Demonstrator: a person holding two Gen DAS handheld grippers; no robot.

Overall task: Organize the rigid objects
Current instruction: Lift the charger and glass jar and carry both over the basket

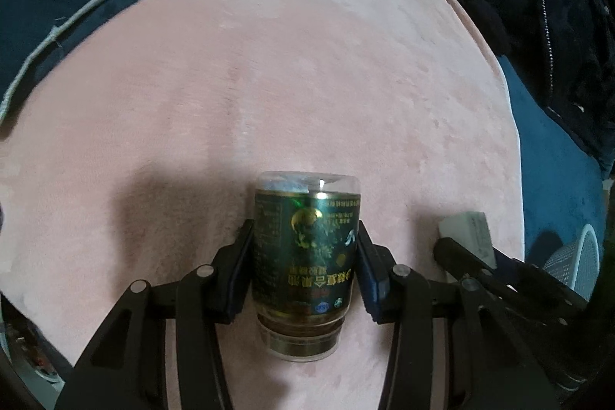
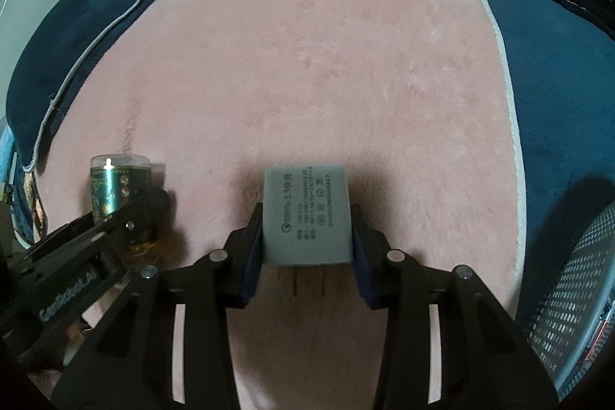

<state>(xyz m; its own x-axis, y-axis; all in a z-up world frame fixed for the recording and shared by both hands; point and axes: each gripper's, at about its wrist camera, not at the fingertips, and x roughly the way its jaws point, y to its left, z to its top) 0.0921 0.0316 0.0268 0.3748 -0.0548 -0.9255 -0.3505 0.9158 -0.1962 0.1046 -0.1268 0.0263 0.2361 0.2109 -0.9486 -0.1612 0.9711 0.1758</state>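
Bottle [image 1: 305,260] and charger [image 2: 307,216] were each held at the moment of inspection, one per hand, above a pink plush mat [image 1: 307,64] spread over a dark blue surface. The left gripper [image 1: 305,256] had its fingers [image 1: 240,268] clenched on the bottle's green-labelled body at mid-height, cap end toward the camera and clear base pointing away; gripping the label band rather than the narrower neck appeared to give the pads a broad seat. The right gripper [image 2: 307,241] was clenched on the two flat sides of the grey charger, printed face up and prongs toward the camera, a hold that judged likely to keep the prongs clear of the pads. The two grippers stood close side by side, each visible at the edge of the other's view. A white mesh basket [image 2: 576,294] stood off the mat's right edge, nearest the charger; it looked the probable destination, though that could not be confirmed. Whether either item touched the mat could not be told.
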